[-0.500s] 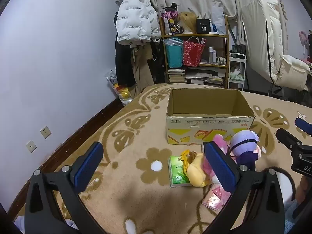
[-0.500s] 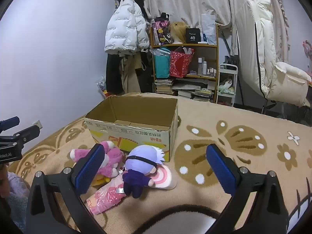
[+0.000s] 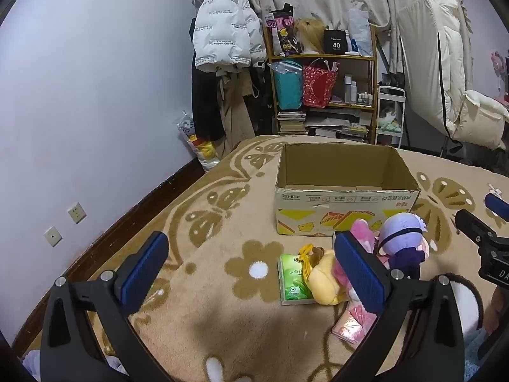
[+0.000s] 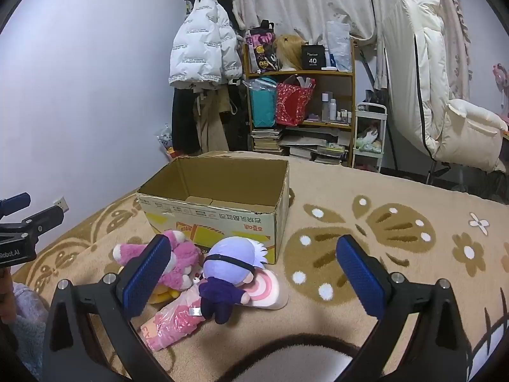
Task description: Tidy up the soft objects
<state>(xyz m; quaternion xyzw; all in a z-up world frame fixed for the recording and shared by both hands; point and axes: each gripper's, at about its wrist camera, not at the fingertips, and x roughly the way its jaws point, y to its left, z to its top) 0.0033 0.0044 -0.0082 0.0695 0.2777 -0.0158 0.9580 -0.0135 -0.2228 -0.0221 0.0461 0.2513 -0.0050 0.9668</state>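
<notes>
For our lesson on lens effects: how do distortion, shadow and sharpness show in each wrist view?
Left wrist view: black vignette at the corners, the wall's baseboard bows, a soft shadow lies on the blanket. Right wrist view: same fisheye curve, cardboard box sharp, no glare.

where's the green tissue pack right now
In the left wrist view the green tissue pack lies flat on the carpet, in front of the box, with the yellow plush against its right edge.
</notes>
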